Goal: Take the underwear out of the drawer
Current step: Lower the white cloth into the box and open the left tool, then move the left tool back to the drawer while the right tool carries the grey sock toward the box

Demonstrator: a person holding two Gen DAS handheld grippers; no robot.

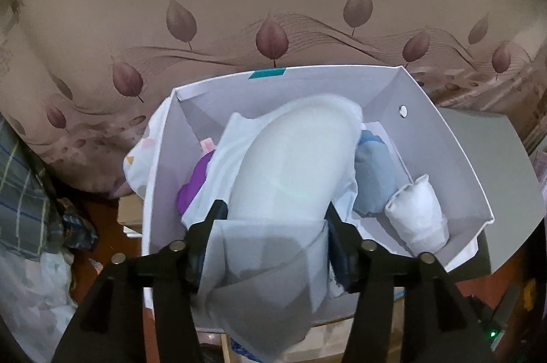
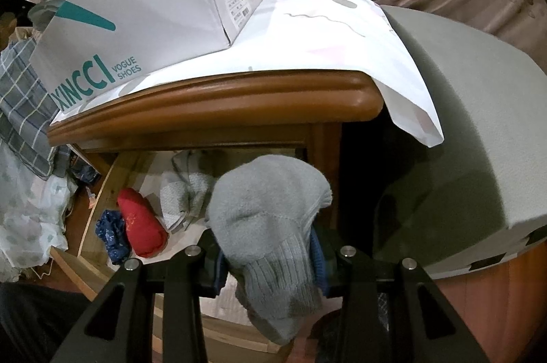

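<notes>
A brown wooden cabinet stood with a white patterned cloth draped over its top, and on that cloth sat an open white cardboard shoe box. Below the cabinet top, the wooden drawer stood open, holding a rolled red garment, a crumpled dark blue patterned piece just beside it, and a pale grey knitted item behind them.

Inside the box lay a white padded undergarment, with a purple cloth on one side, a blue-grey roll on the other and a small white roll beside that.

The left gripper hung over the box, its jaws parted about halfway, flanking the white undergarment without visibly pressing it. The right gripper was clamped narrowly on a grey fleece-and-rib sock-like garment, held above the drawer.
</notes>
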